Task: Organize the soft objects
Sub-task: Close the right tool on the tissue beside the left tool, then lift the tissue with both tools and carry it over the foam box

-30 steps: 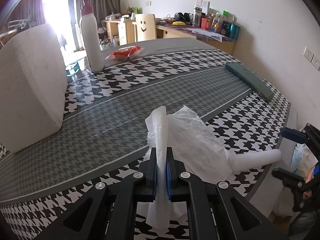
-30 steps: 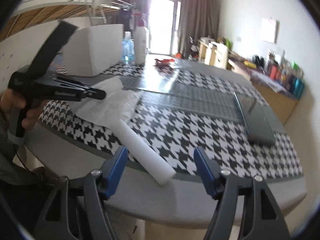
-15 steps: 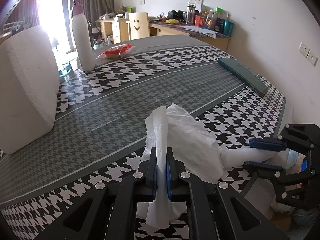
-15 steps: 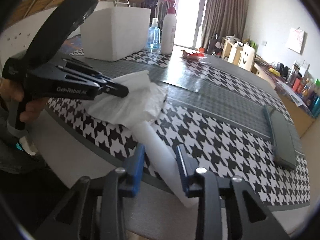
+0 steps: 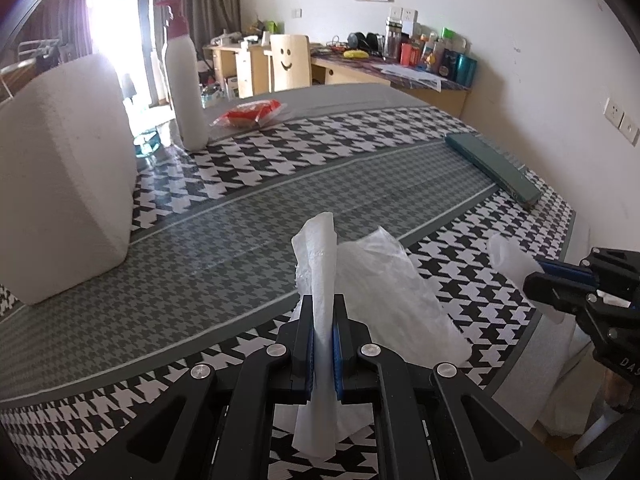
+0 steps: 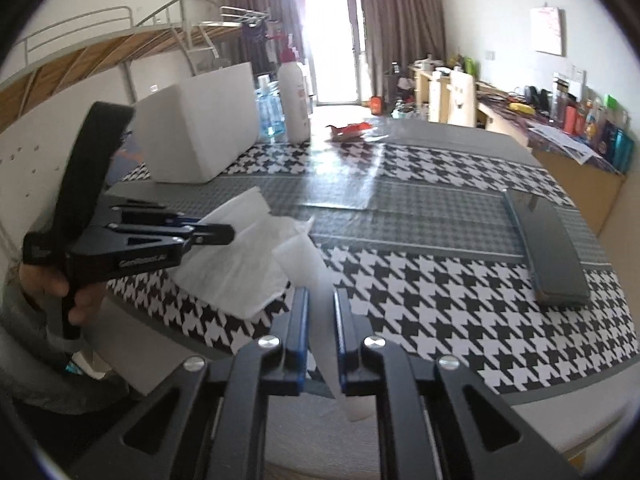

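Tissue (image 5: 323, 276) pinched near table edge (image 5: 532, 332), foam roll (image 6: 320, 280) clamped

White lettering "GenRobot.AI" runs along the side of the left gripper (image 6: 212, 236) in the right wrist view. The right gripper (image 5: 536, 280) body shows the partial white letters "DAS" at the frame edge.

A lived-in bedroom at home: loft bed (image 6: 100, 52), curtained balcony door (image 6: 332, 40), cluttered wooden desk (image 5: 360, 68).
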